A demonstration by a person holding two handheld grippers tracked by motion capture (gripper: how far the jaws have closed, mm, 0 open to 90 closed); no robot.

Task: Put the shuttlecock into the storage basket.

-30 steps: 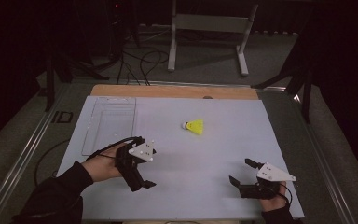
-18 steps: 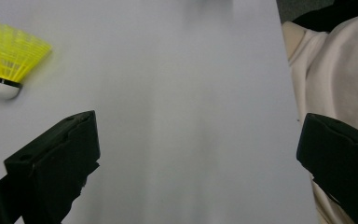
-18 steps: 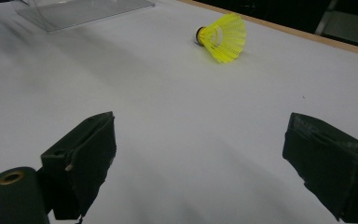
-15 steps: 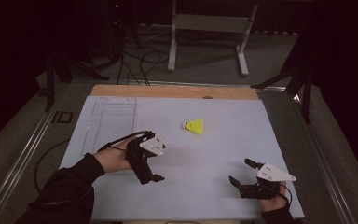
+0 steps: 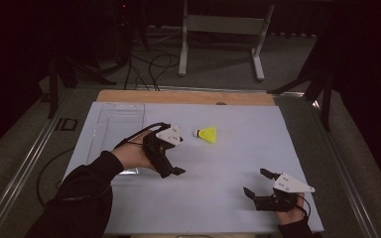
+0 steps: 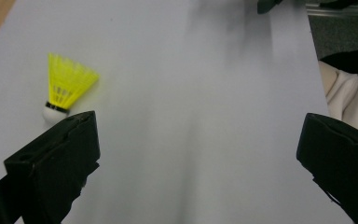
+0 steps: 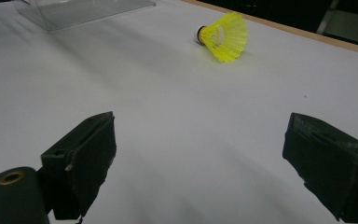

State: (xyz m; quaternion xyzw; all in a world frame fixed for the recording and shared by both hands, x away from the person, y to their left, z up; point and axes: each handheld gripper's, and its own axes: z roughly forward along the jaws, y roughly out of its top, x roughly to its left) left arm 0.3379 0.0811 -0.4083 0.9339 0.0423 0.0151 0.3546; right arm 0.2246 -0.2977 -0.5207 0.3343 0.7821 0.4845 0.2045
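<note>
High cam looks fwd/down; both gripper cams sit low, sharing the shuttlecock (image 5: 208, 134).

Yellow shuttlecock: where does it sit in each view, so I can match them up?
High view: shuttlecock lies mid-table, just right of the left hand-held gripper.
Left gripper view: upper left, cork touching the left jaw's edge in the image.
Right gripper view: top centre.
Shared landmark: the white table sheet.
</note>
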